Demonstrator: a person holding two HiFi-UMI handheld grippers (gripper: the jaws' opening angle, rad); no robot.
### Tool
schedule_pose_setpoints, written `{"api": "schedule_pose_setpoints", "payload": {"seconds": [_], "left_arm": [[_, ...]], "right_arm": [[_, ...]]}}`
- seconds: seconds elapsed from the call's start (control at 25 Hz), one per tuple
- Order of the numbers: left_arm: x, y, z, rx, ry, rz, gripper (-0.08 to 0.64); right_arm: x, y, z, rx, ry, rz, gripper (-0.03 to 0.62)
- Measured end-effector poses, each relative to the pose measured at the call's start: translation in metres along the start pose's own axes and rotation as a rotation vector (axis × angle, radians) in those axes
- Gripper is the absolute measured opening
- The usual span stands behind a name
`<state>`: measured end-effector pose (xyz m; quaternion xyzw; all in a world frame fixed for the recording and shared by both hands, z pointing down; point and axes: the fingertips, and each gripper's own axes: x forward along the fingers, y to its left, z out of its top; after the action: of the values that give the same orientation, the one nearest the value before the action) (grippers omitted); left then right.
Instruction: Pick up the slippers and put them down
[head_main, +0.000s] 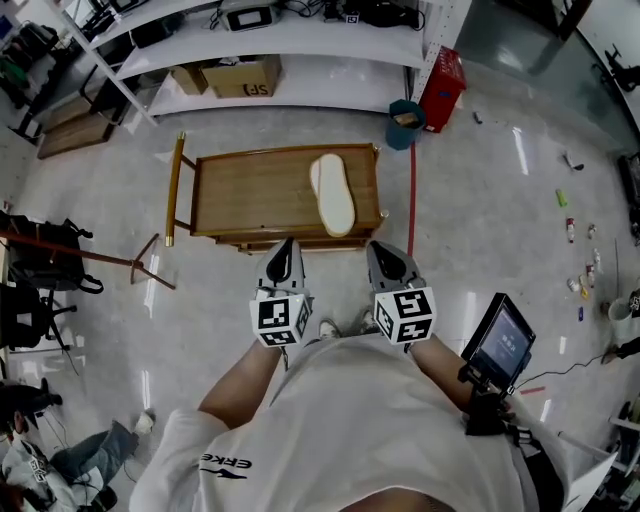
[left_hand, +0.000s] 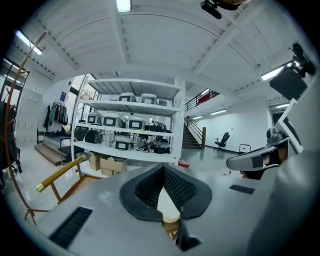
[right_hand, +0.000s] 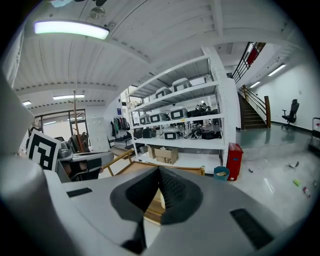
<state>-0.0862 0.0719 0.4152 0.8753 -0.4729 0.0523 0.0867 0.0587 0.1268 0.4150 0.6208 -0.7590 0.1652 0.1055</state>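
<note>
A pair of cream slippers (head_main: 334, 194) lies on the right part of a low wooden table (head_main: 250, 190), side by side and partly overlapping. My left gripper (head_main: 283, 252) and right gripper (head_main: 384, 255) hover side by side just short of the table's near edge, close to my body. Both are shut with nothing in them and point toward the table. In the left gripper view the left gripper (left_hand: 164, 171) has its jaws together, and a strip of slipper (left_hand: 169, 207) shows below them. In the right gripper view the right gripper (right_hand: 160, 172) looks the same, with a strip of slipper (right_hand: 161, 198) and table (right_hand: 150, 212) beneath.
White shelving (head_main: 300, 40) with cardboard boxes (head_main: 240, 78) stands behind the table. A red case (head_main: 441, 88) and a teal bin (head_main: 405, 122) sit at the back right. A coat stand (head_main: 90, 255) and bags lie left. A tablet on a stand (head_main: 500, 345) is at my right.
</note>
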Motion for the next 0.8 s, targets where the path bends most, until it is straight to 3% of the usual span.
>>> {"api": "schedule_pose_setpoints", "payload": {"seconds": [0.36, 0.8], "left_arm": [[0.014, -0.042, 0.014, -0.010, -0.034, -0.035, 0.003], [0.019, -0.053, 0.011, -0.004, -0.031, -0.045, 0.003]], "right_arm": [[-0.029, -0.032, 0.017, -0.003, -0.040, -0.026, 0.003], [-0.033, -0.038, 0.018, -0.018, -0.055, -0.029, 0.003]]}}
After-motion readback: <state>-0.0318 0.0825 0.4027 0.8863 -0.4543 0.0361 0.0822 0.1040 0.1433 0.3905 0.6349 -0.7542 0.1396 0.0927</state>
